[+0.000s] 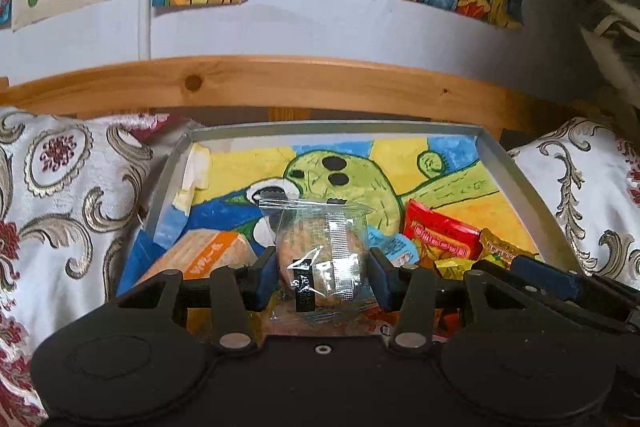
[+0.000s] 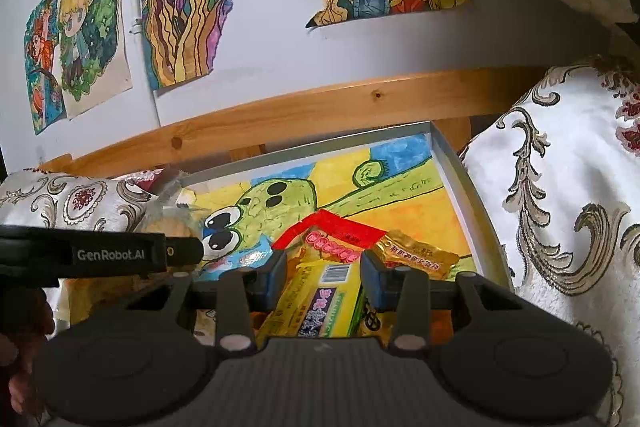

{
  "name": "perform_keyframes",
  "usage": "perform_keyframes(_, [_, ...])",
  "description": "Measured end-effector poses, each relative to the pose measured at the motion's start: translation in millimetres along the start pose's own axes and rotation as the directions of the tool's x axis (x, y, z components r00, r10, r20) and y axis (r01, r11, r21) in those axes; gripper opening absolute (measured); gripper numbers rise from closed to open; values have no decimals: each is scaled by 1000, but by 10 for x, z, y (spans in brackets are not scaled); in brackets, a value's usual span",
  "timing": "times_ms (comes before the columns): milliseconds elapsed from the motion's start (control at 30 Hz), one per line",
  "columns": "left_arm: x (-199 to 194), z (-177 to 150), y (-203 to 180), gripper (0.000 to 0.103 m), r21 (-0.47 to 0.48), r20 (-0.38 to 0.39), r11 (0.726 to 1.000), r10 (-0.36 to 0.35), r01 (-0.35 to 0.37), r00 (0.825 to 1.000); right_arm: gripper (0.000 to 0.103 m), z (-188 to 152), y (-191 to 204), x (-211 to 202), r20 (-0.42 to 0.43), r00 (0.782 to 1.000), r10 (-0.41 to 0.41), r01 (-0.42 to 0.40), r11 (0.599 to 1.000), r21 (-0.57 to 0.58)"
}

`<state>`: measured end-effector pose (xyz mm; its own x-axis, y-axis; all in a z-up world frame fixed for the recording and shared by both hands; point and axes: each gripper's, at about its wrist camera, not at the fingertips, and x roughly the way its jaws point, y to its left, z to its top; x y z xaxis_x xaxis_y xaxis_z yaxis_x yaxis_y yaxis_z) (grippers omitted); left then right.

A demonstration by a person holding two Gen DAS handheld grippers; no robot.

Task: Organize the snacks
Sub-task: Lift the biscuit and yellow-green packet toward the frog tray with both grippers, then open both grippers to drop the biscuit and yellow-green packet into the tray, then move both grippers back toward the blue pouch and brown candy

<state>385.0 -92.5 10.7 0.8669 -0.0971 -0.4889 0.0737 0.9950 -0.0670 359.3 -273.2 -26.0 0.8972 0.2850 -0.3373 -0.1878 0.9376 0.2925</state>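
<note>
- The left gripper [image 1: 322, 277], black with blue pads, holds a round brown biscuit in a clear plastic wrapper [image 1: 320, 255]; both pads press on its sides. The wrapper stands upright, with its long axis pointing up and away from the camera and its sealed edge on top.
- The right gripper [image 2: 323, 277] has a long yellow snack packet with a barcode [image 2: 316, 303] between its fingers. The packet's long axis runs forward, along the fingers. The pads are at its two edges, but I cannot tell whether they really squeeze it or only stand beside it.
- Just past the right gripper lie a red foil snack bag [image 2: 336, 233] and, touching it on the right, a small golden wrapped candy [image 2: 416, 253].
- In the left wrist view, an orange cardboard box [image 1: 200, 255] lies to the left of the held biscuit, low in the tray.
- All these things are in the shallow grey tray lined with a painted green cartoon picture [image 1: 496, 147]. Its far half is free of snacks, straight ahead of both grippers.
- In my judgement, the left gripper is better placed to put its biscuit forward into this free part.
</note>
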Motion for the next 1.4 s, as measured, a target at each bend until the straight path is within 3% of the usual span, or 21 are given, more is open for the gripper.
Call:
perform_keyframes(267, [43, -8, 22, 52, -20, -37, 1000, 4, -5, 999, 54, 26, -38, -29, 12, 1000, -22, 22, 1000, 4])
perform_keyframes(500, [-68, 92, 105, 75, -70, -48, 997, 18, -21, 999, 70, 102, -11, -170, 53, 997, -53, 55, 998, -44])
perform_keyframes(567, [-167, 124, 112, 84, -74, -29, 997, 31, -33, 999, 81, 128, 13, -238, 72, 996, -56, 61, 996, -58])
perform_keyframes(767, [-547, 199, 87, 102, -48, 39, 996, 72, -70, 997, 95, 209, 64, -487, 110, 992, -57, 64, 996, -59])
perform_keyframes(933, [-891, 189, 96, 102, -56, 79, 996, 74, -70, 994, 103, 248, 121, -778, 143, 988, -62, 68, 997, -41])
perform_keyframes(1267, [-1563, -90, 163, 102, -140, 116, 989, 69, -52, 991, 103, 259, 321, -1355, 177, 980, -89, 93, 996, -11])
perform_keyframes(1400, [-1796, -227, 207, 102, -127, 128, 990, 69, -53, 989, 103, 140, 467, -1560, 151, 984, -98, 106, 994, -39])
